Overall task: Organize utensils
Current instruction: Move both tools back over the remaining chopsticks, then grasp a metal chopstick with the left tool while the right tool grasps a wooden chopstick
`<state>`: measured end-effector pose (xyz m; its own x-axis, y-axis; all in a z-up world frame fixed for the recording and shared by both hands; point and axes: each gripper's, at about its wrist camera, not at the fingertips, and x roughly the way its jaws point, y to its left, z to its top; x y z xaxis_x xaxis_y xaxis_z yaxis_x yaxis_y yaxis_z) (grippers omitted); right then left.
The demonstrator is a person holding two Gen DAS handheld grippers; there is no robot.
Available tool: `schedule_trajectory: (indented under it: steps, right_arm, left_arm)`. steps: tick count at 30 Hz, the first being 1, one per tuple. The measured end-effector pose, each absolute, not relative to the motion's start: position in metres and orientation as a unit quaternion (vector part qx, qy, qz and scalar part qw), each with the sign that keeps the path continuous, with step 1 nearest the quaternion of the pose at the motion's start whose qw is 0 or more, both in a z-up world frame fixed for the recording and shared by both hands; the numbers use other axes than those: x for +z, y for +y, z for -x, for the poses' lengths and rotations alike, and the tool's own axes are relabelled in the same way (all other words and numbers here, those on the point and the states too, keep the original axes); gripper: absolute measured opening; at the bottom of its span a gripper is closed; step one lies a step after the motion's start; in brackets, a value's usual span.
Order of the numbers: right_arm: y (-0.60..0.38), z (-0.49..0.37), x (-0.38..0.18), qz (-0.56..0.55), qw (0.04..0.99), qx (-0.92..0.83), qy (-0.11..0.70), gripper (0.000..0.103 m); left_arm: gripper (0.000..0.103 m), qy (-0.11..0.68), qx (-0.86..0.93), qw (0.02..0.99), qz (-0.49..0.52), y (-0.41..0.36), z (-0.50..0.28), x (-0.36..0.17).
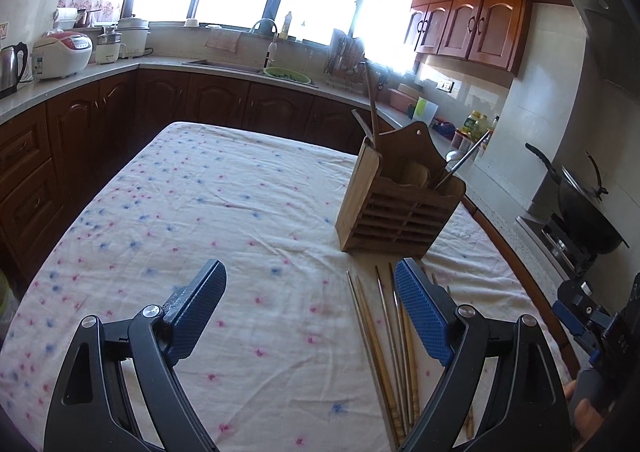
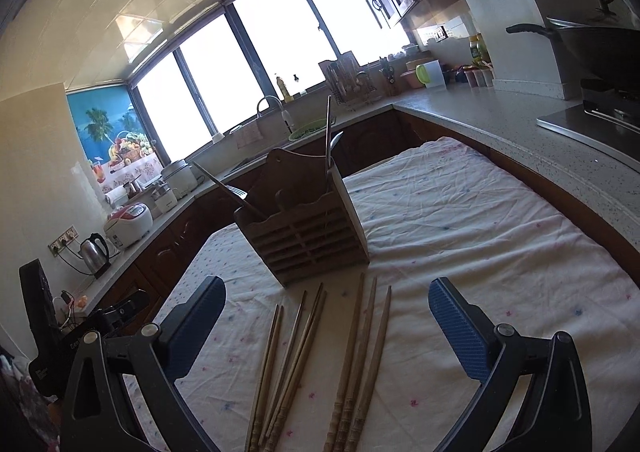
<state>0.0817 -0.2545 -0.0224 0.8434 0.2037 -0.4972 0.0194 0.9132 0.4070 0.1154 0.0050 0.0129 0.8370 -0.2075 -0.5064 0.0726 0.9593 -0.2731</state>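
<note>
Wooden chopsticks (image 1: pixel 386 352), long and brown with turned handle ends, lie loose on the white cloth-covered table (image 1: pixel 192 212) dotted with pink and blue flowers, and in your left wrist view they sit just under the right-hand pad of your left gripper (image 1: pixel 310 306), whose blue-padded jaws stand wide apart and hold nothing. Just beyond the chopstick tips stands the slatted brown wooden utensil holder (image 1: pixel 396 212), upright on the cloth, with a few handles, one of them metal, already leaning out of its top; that looks like where the loose pieces belong. At the far right edge of this view you can see part of your right gripper (image 1: pixel 580 316), near the table's edge. In your right wrist view the right gripper (image 2: pixel 327 322) is likewise spread open and empty, and the chopsticks (image 2: pixel 320 364) fan out on the cloth directly between its two pads, tips pointing toward the holder (image 2: pixel 304 220), which stands close behind them. A metal spoon (image 2: pixel 332 148) and a dark-handled utensil (image 2: pixel 228 188) lean out of its compartments. Judging by this, your right hand is the better placed one to close on a chopstick: they lie roughly parallel to the fingers, so you would likely need to turn the wrist to pinch across a shaft.
</note>
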Motion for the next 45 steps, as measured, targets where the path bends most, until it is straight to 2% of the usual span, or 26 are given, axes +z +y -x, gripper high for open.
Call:
schedule_trajectory:
  steps: [30,35,40,45]
  right_arm:
    - [-0.255,-0.082,-0.069,-0.184,0.922,0.033,0.34,0.101]
    - [-0.252,-0.093,-0.074,-0.173,0.918,0.042,0.356,0.089]
    - [-0.253,-0.108,-0.08,-0.165,0.912,0.041,0.374,0.071]
    - [-0.257,-0.125,-0.085,-0.159,0.906,0.032,0.392,0.059]
  left_arm:
    - [0.088,0.369,-0.073,0.921,0.102,-0.012,-0.136,-0.038]
    - [0.088,0.387,-0.077,0.914,0.095,-0.019,-0.148,-0.042]
    - [0.087,0.403,-0.084,0.908,0.078,-0.033,-0.167,-0.044]
    - [0.072,0.424,-0.1,0.898,0.066,-0.049,-0.192,-0.049]
